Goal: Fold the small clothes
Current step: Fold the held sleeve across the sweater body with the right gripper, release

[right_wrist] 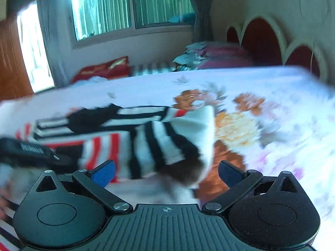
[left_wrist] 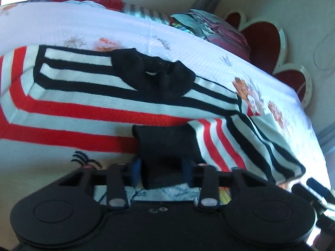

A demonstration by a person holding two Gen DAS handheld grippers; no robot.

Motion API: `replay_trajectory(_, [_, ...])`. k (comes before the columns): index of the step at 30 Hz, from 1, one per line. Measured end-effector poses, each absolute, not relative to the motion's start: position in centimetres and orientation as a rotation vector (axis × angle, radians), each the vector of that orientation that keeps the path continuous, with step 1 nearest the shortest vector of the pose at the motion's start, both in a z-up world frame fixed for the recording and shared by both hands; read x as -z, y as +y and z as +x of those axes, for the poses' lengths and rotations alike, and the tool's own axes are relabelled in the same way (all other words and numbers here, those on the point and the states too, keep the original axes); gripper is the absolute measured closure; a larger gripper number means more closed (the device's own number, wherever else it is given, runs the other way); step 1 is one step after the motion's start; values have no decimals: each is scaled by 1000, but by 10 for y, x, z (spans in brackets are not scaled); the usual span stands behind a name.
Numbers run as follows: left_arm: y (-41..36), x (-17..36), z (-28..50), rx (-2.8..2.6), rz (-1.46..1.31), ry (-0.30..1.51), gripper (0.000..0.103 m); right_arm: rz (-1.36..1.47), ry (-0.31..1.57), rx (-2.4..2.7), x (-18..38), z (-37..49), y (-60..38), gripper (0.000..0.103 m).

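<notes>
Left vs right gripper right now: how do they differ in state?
The left gripper has its jaws closed on the black cuff of the striped sweater; the right gripper has its jaws spread wide and holds nothing. The left view is fairly sharp, the right view blurred. Both point across the floral bedsheet toward the same sweater.

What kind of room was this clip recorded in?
Most likely a home bedroom: a bed under a white floral-print bedspread, a scalloped red-and-cream headboard, and a curtained window. A red, white and black striped sweater lies on the bed.
</notes>
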State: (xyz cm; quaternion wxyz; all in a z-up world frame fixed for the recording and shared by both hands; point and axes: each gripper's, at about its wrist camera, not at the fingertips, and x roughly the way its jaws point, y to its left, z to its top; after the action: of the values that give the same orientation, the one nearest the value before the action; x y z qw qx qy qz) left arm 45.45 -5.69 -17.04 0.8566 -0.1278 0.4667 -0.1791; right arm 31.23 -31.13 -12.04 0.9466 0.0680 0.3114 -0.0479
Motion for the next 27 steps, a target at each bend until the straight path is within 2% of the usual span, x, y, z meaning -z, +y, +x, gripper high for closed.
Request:
replay_trajectory(1, [-57, 172, 456, 376, -272, 979, 87, 116, 640, 119, 125, 313, -313, 0])
replay_trajectory(2, [-57, 172, 457, 374, -281, 975, 90, 112, 652, 126, 129, 315, -315, 2])
replay_trajectory(3, [-56, 171, 457, 378, -295, 972, 95, 125, 666, 126, 134, 316, -318, 18])
replay_trajectory(4, [-56, 169, 457, 383, -303, 965, 96, 150, 687, 115, 138, 317, -323, 28])
replay_trajectory(5, [-54, 164, 456, 391, -307, 946, 96, 173, 711, 107, 143, 321, -325, 47])
replay_trajectory(6, [-52, 159, 454, 399, -311, 920, 97, 190, 729, 111, 147, 324, -327, 55])
replay_trajectory(14, [4, 108, 450, 320, -357, 733, 97, 214, 784, 139, 162, 342, -332, 57])
replay_trajectory(15, [14, 108, 450, 298, -352, 730, 97, 217, 789, 132, 162, 344, -331, 74])
replay_trajectory(16, [22, 111, 450, 276, -341, 741, 97, 226, 794, 116, 163, 346, -330, 83])
replay_trajectory(17, [28, 116, 451, 255, -335, 755, 97, 234, 802, 117, 163, 348, -329, 85])
replay_trajectory(24, [31, 165, 452, 190, -291, 893, 97, 274, 811, 134, 169, 339, -339, 87])
replay_trajectory(26, [28, 168, 453, 183, -262, 889, 93, 270, 820, 125, 165, 338, -340, 86])
replay_trajectory(27, [28, 165, 453, 168, -257, 888, 85, 253, 833, 114, 163, 338, -338, 86])
